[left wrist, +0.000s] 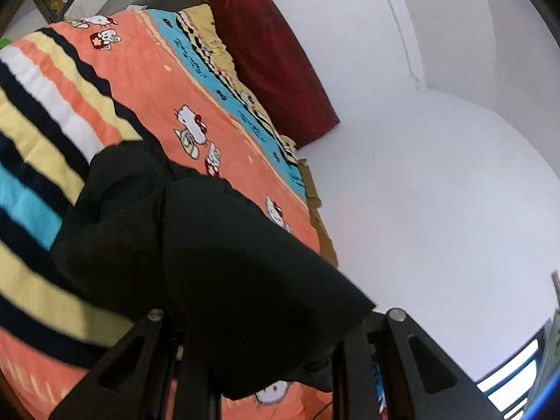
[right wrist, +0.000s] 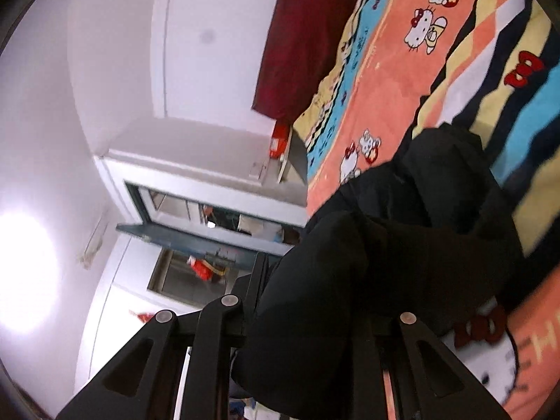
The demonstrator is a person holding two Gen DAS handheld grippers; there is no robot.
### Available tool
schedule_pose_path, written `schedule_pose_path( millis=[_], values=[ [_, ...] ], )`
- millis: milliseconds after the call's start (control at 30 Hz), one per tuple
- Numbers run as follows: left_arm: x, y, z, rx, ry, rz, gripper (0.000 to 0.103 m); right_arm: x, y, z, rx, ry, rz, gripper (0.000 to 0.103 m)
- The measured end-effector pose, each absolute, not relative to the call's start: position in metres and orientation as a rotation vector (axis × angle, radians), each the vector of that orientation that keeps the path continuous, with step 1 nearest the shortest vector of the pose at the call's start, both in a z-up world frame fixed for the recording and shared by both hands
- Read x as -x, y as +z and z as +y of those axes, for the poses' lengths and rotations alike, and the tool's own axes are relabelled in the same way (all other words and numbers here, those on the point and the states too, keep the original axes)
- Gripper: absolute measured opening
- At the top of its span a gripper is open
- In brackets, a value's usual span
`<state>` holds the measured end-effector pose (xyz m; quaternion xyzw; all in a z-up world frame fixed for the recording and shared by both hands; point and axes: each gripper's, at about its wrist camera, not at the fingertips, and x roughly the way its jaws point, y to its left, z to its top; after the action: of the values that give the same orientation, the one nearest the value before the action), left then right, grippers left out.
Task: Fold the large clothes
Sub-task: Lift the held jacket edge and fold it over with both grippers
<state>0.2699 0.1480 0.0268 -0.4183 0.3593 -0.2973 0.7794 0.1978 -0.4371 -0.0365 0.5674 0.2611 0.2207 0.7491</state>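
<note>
**Black garment hanging from both claws over the cartoon-cat bedspread**

The left claw is clamping a fold of the black garment, the cloth spilling out between its fingers and draping away onto the bed. The bedspread beneath is showing white cartoon cats with red bows on orange, plus a blue band of dark script too blurred to read. One dark red pillow is sitting at the head, against the white wall. Over to the right claw: it too is gripping the one garment, bunched thick over its fingers. Large red letters on the spread's near corner are cut off, unreadable.
</note>
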Motion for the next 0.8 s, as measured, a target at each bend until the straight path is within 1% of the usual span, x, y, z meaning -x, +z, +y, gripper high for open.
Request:
schedule_pose_path(
  millis=[100, 167, 267, 367, 500, 567, 667, 700, 733, 767, 800],
  values=[
    [-0.307, 0.026, 0.142, 0.879, -0.612, 0.795, 0.019, -0.232, -0.039, -0.436, -1.242, 0.434, 0.586, 0.021],
    [-0.331, 0.023, 0.137, 0.854, -0.589, 0.81, 0.021, -0.252, -0.041, -0.437, -1.238, 0.406, 0.601, 0.022],
    [-0.369, 0.009, 0.127, 0.836, -0.556, 0.84, 0.022, -0.286, -0.048, -0.44, -1.224, 0.35, 0.637, 0.022],
    [-0.401, -0.012, 0.118, 0.815, -0.523, 0.879, 0.026, -0.316, -0.065, -0.442, -1.203, 0.299, 0.686, 0.022],
    [-0.442, -0.063, 0.11, 0.85, -0.483, 0.974, 0.035, -0.35, -0.099, -0.444, -1.22, 0.24, 0.739, 0.021],
    [-0.455, -0.084, 0.107, 0.877, -0.491, 0.987, 0.035, -0.357, -0.115, -0.444, -1.25, 0.238, 0.746, 0.021],
    [-0.461, -0.093, 0.105, 0.896, -0.502, 0.973, 0.036, -0.365, -0.125, -0.442, -1.256, 0.233, 0.731, 0.021],
    [-0.461, -0.093, 0.105, 0.899, -0.503, 0.973, 0.036, -0.366, -0.125, -0.441, -1.25, 0.232, 0.729, 0.022],
    [-0.462, -0.091, 0.105, 0.908, -0.504, 0.975, 0.037, -0.367, -0.124, -0.441, -1.249, 0.233, 0.726, 0.025],
    [-0.461, -0.09, 0.107, 0.92, -0.507, 0.975, 0.041, -0.366, -0.124, -0.442, -1.254, 0.231, 0.725, 0.026],
    [-0.459, -0.086, 0.11, 0.945, -0.513, 0.967, 0.045, -0.364, -0.122, -0.444, -1.265, 0.234, 0.72, 0.03]
  ],
)
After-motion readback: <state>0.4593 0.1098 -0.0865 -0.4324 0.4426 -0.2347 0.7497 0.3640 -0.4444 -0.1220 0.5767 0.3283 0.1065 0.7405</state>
